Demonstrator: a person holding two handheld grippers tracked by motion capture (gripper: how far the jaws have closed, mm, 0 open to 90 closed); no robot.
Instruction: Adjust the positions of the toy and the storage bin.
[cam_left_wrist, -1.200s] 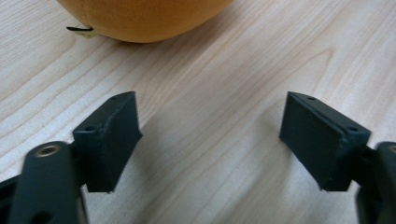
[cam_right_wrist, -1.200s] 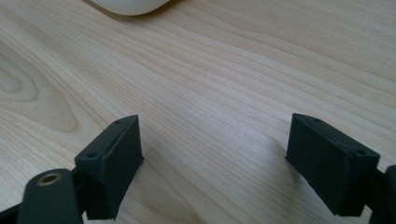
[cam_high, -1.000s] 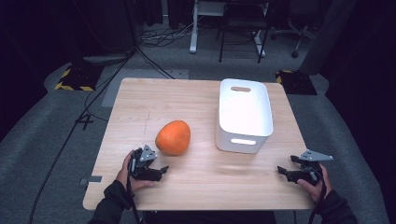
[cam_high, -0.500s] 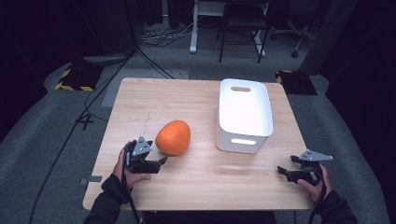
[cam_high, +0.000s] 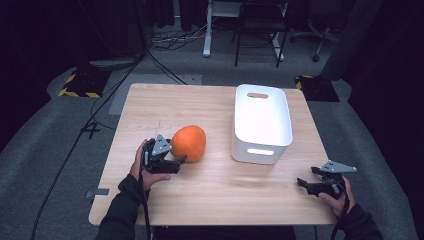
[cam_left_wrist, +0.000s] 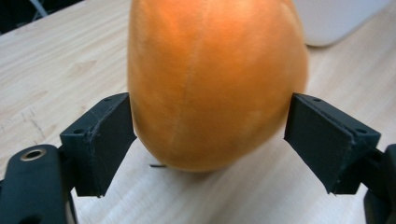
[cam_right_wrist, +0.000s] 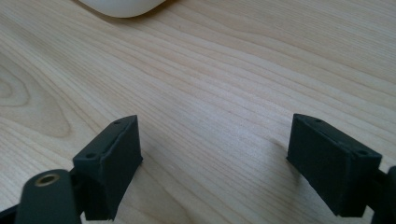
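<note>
Between the left gripper's jaws sits a smooth orange pumpkin.

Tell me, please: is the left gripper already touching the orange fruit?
Cannot tell. In the left gripper view the orange fruit sits between the left gripper jaws; the left pad meets its outline, with no plain gap or press visible.

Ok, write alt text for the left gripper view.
A large, smooth orange fruit stands on a pale wooden table between the open black jaws of the left gripper, the left jaw at its skin. A white plastic bin's corner shows at the upper right.
</note>
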